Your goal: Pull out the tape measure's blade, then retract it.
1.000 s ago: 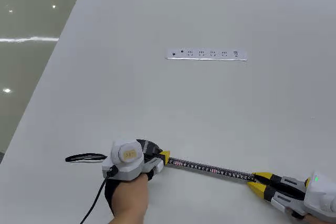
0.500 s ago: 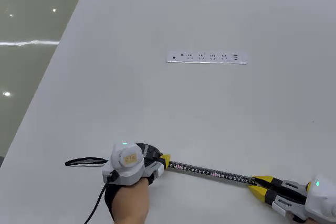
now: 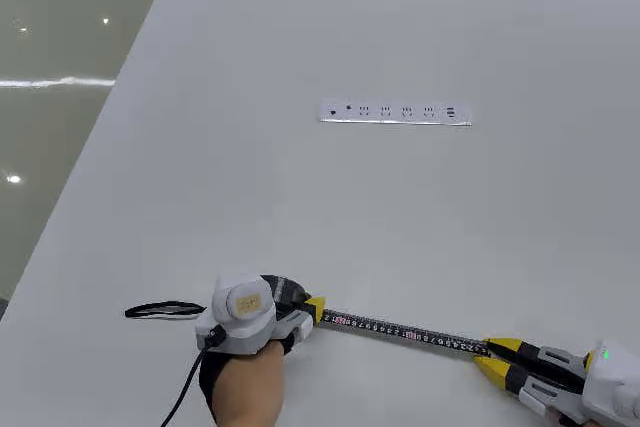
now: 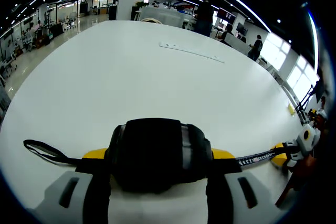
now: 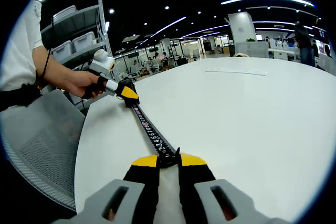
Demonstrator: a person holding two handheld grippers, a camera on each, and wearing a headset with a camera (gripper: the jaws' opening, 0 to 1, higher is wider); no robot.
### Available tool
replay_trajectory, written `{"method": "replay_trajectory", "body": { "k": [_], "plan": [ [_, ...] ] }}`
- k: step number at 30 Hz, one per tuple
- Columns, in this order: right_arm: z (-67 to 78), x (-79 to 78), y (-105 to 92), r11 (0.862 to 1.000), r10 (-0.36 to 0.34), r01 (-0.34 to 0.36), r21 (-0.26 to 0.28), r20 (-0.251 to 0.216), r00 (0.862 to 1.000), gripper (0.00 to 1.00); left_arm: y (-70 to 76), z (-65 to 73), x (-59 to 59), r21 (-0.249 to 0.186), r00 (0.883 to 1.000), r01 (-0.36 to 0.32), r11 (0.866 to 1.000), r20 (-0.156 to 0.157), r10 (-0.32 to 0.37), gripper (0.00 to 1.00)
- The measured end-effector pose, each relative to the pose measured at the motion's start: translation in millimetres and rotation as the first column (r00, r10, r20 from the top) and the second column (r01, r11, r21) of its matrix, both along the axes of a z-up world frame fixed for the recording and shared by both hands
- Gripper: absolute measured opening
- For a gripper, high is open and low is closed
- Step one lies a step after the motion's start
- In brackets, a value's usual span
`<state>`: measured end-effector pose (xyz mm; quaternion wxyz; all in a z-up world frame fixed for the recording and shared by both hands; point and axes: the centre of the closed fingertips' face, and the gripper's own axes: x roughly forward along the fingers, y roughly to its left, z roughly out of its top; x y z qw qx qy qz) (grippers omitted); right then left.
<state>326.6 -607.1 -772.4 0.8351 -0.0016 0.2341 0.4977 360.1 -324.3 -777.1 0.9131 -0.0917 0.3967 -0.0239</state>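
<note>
The left claw [image 3: 312,308] is clamped on the tape measure's black case [image 4: 155,153], its yellow-tipped jaws pressing the case from both sides. The case sits near the front edge of the white bench [image 3: 300,197]. A black wrist strap [image 3: 160,308] trails from the case and lies flat on the bench, on the side away from the blade. The person's hand [image 3: 245,382] grips the left claw from behind, and a black cable [image 3: 185,384] runs down from it.

The blade [image 3: 400,331] is drawn out of the case and stretches in a straight line just above the bench toward the right claw [image 3: 492,353]. Its printed markings face up. In the right gripper view the right claw's jaws are closed together on the blade's far end, pinching it between the yellow tips.

Further back on the bench, well apart from the tape measure, a white power strip [image 3: 395,112] lies flat, roughly parallel to the front edge. In the right gripper view a grey mesh chair [image 5: 37,140] stands beside the bench.
</note>
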Motion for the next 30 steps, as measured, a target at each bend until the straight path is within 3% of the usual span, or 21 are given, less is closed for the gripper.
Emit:
{"method": "replay_trajectory", "body": {
  "k": [30],
  "plan": [
    [-2.6, 5.4, 30.0, 0.999, 0.045, -0.045, 0.017, 0.000, 0.999, 0.12, -0.2, -0.1, 0.0, -0.001, 1.000, 0.002, 1.000, -0.006, -0.002, 0.72]
  ]
}}
